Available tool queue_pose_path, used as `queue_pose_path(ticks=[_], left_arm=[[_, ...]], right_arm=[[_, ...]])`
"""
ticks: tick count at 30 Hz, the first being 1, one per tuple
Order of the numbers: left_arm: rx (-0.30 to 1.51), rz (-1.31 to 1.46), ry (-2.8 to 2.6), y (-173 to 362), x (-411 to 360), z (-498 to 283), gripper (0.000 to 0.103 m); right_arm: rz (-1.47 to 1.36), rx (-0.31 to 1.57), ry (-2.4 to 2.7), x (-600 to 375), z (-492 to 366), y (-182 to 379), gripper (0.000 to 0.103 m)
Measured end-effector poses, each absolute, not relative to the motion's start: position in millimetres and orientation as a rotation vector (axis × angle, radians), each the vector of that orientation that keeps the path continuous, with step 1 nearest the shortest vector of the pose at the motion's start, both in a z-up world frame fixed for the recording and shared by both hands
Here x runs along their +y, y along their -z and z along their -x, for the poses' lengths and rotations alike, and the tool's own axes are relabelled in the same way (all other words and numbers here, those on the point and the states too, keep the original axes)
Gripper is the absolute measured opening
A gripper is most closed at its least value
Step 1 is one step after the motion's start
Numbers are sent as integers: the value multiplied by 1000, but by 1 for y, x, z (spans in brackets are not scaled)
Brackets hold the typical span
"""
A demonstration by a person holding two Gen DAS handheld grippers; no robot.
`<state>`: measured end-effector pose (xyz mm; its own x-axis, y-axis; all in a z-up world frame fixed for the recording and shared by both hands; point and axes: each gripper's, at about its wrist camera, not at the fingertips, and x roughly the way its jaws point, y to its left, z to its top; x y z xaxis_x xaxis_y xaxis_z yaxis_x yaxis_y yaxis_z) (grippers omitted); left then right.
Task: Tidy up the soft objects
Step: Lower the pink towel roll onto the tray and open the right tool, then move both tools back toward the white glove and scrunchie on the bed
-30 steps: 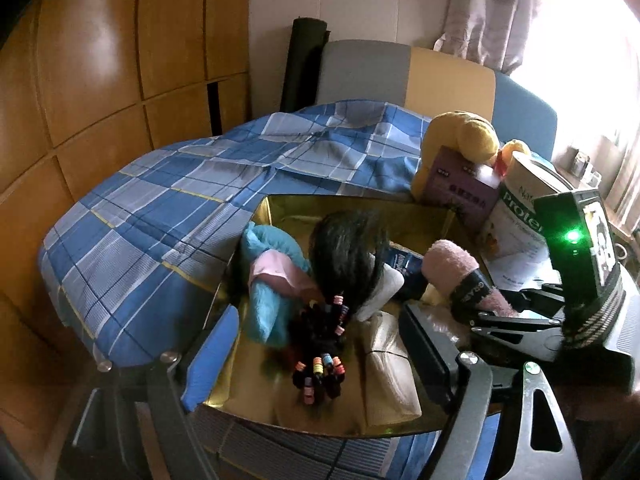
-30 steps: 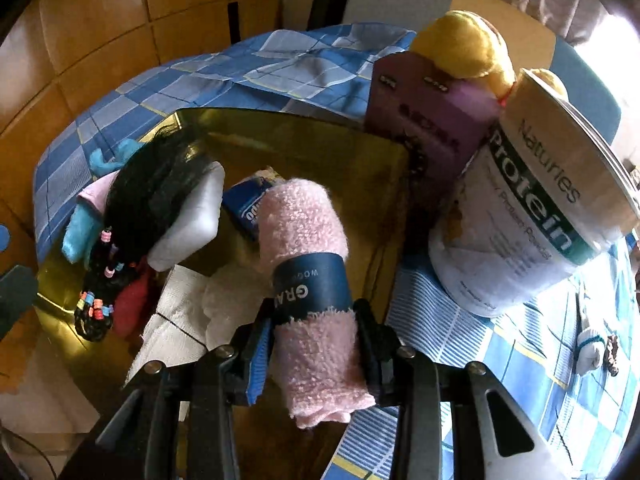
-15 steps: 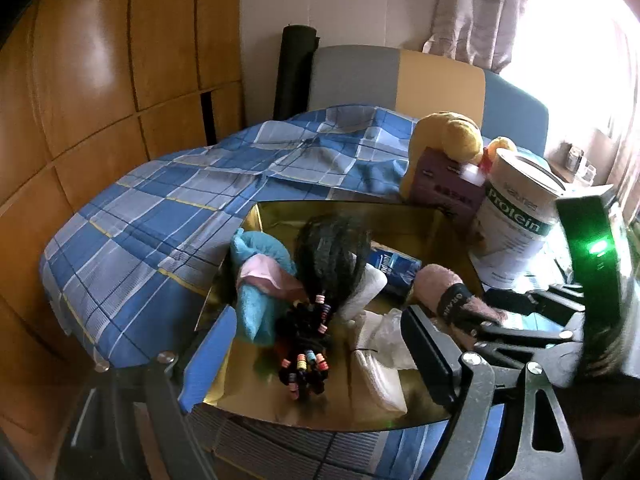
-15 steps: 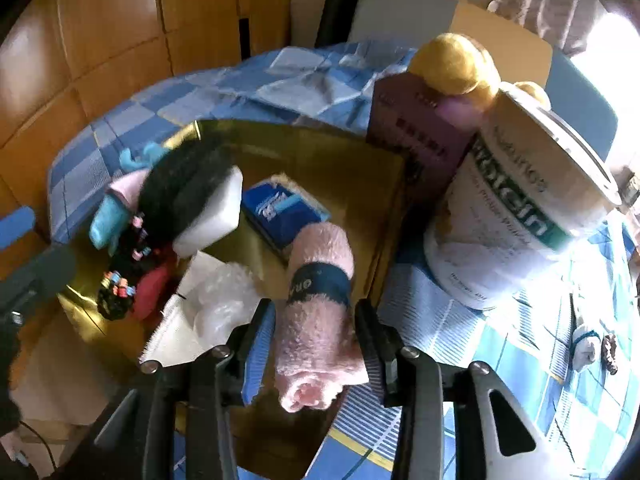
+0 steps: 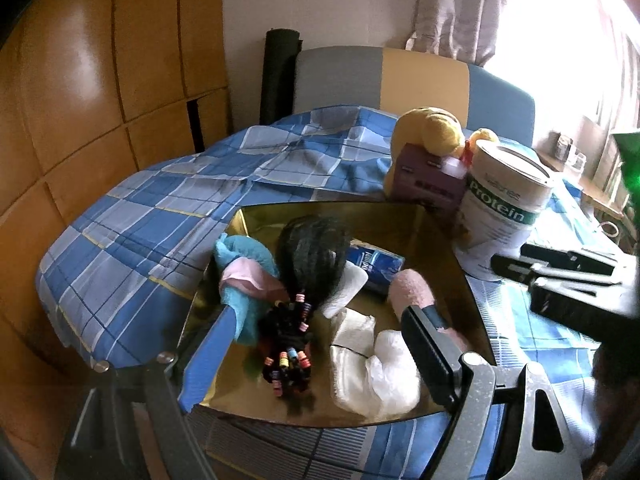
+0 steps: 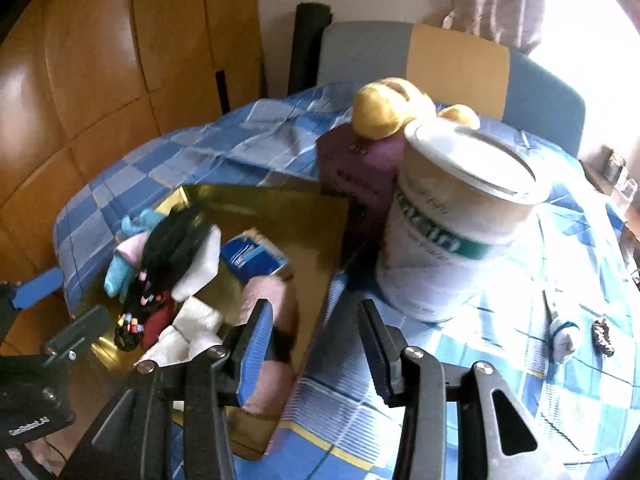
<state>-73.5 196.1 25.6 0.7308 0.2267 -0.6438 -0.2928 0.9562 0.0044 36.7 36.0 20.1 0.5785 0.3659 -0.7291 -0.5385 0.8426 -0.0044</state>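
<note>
A gold tray (image 5: 404, 216) (image 6: 316, 216) on the blue checked cloth holds soft things: a teal and pink cloth (image 5: 244, 268), a black wig with beads (image 5: 312, 256), white cloths (image 5: 356, 344), a blue packet (image 5: 374, 264) and a rolled pink towel with a dark band (image 5: 412, 292) (image 6: 276, 304). My right gripper (image 6: 316, 344) is open and empty, raised beside the towel's right side. My left gripper (image 5: 316, 360) is open and empty, above the tray's near edge.
A Protein tin (image 5: 504, 208) (image 6: 460, 216), a purple box (image 5: 428, 176) and a yellow plush toy (image 5: 428, 128) stand right of the tray. Small items (image 6: 568, 336) lie on the cloth at far right. A chair back (image 5: 380, 76) and wooden panels stand behind.
My right gripper has let go of the pink towel, which now lies in the tray, then opened and drawn back up to the right. My left gripper has pulled back slightly.
</note>
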Motion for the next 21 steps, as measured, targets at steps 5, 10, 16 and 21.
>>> queue_pose_path(ticks=[5, 10, 16, 21], left_arm=[[690, 71, -267, -27, 187, 74, 85], [693, 49, -237, -27, 176, 71, 85], [691, 15, -202, -30, 158, 67, 85], [693, -14, -168, -31, 145, 64, 85]], right_arm=[[216, 742, -504, 11, -40, -37, 44], [193, 699, -443, -23, -48, -51, 45], [118, 627, -317, -78, -62, -71, 45], [73, 622, -188, -128, -81, -76, 45]])
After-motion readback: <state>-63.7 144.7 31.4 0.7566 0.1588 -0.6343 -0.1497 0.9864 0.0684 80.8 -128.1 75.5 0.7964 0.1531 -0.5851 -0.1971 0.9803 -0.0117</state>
